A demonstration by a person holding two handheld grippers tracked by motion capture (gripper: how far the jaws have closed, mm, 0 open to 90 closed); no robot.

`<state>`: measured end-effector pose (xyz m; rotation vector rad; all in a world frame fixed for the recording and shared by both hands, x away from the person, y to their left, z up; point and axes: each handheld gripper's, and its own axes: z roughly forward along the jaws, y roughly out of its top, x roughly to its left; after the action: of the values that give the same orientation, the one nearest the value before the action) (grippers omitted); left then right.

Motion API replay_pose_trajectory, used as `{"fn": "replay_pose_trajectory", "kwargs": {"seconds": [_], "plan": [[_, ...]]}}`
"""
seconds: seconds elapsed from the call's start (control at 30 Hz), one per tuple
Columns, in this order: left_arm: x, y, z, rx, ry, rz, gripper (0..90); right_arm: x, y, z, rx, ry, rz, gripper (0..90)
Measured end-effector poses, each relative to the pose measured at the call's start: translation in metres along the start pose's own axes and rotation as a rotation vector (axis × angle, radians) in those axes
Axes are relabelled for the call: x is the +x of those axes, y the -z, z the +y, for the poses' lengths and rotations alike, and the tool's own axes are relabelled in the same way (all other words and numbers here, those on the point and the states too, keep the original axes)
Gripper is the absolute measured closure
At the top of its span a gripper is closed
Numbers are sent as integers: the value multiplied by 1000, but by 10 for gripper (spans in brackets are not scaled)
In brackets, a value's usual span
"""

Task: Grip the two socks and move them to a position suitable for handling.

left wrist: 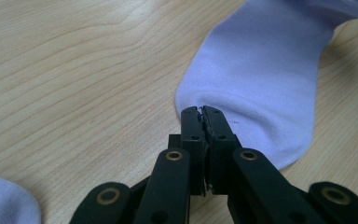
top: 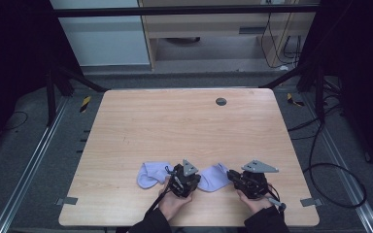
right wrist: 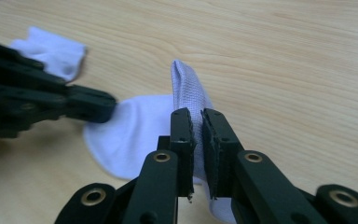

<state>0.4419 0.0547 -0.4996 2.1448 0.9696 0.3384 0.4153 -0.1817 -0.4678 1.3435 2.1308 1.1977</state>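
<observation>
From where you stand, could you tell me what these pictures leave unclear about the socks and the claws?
- High view: the left claw hides where the two lavender socks meet or overlap.
- Left gripper view: the far sock is cut off by the bottom edge.
- Right gripper view: the right claw covers the pinched sock cuff; layers gripped unclear.

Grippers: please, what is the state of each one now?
Left gripper: closed, pinching the edge of the lilac sock.
Right gripper: closed on a raised fold of the same sock.
</observation>
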Motion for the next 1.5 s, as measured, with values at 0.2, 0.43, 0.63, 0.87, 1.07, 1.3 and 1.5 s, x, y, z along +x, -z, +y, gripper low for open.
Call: {"fn": "replay_pose_trajectory", "kwargs": {"seconds": [0.2,0.43,0.63,0.87,1.07,1.3,1.5], "plan": [[1,0,0,-1,0,-5,873,-12,-8,3,6,-10,-65,823],[5,2,2,-13,33,-8,737,-28,-9,4,-5,11,-160,659],[8,13,2,-24,39,10,623,-42,1,3,-21,10,-174,602],[0,11,-3,1,34,9,612,-47,-12,-5,91,0,-158,602],[-3,7,-4,22,33,1,689,-51,-20,-9,138,1,-149,646],[-5,5,-3,26,46,4,844,-51,-22,-12,167,-19,-131,803],[-1,8,2,1,59,9,886,-43,-17,-8,148,-7,-123,872]]}}
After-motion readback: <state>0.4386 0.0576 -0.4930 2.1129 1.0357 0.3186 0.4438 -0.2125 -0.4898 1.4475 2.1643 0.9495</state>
